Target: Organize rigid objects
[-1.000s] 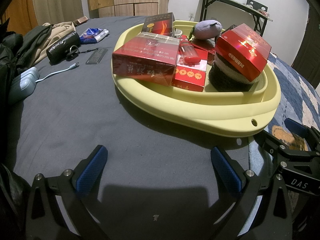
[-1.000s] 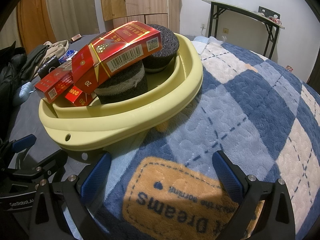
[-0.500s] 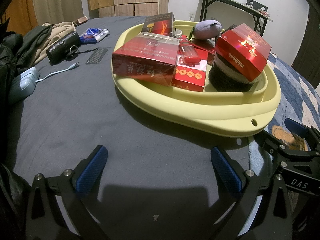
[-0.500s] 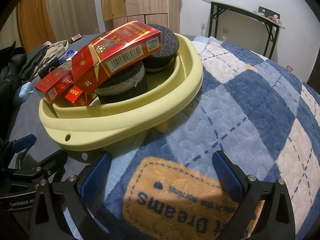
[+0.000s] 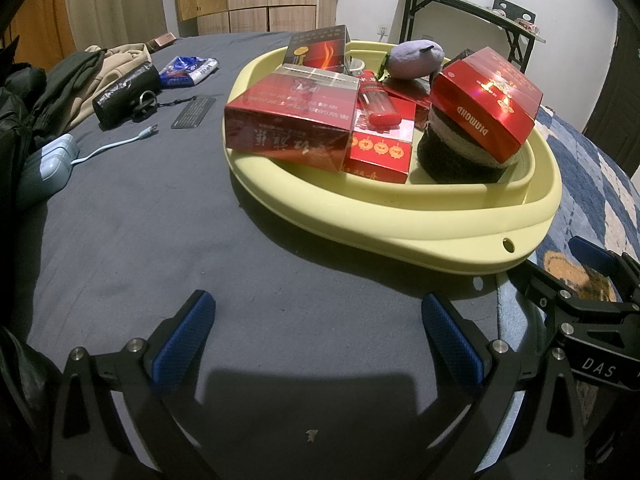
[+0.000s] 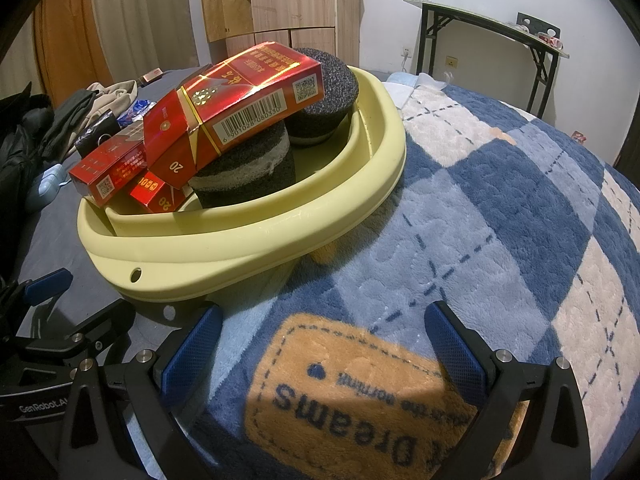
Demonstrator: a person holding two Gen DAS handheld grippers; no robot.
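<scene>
A pale yellow basin [image 5: 400, 224] [image 6: 248, 248] sits on the bed. It holds several red cigarette boxes [image 5: 288, 120] [image 6: 236, 108], a red lighter [image 5: 378, 100], dark sponge pucks [image 5: 456, 156] [image 6: 244, 168] and a purple plush [image 5: 416, 58]. One red box [image 5: 488, 100] rests tilted on a sponge. My left gripper [image 5: 318, 340] is open and empty over the grey sheet, short of the basin. My right gripper [image 6: 322, 344] is open and empty over the blue checked blanket [image 6: 500, 200], right of the basin.
On the grey sheet [image 5: 140, 220] to the left lie a black pouch with keys [image 5: 126, 94], a blue snack packet [image 5: 188, 70], a light blue charger with cable [image 5: 46, 168] and piled clothes [image 5: 68, 80]. A black table [image 6: 488, 36] stands by the far wall.
</scene>
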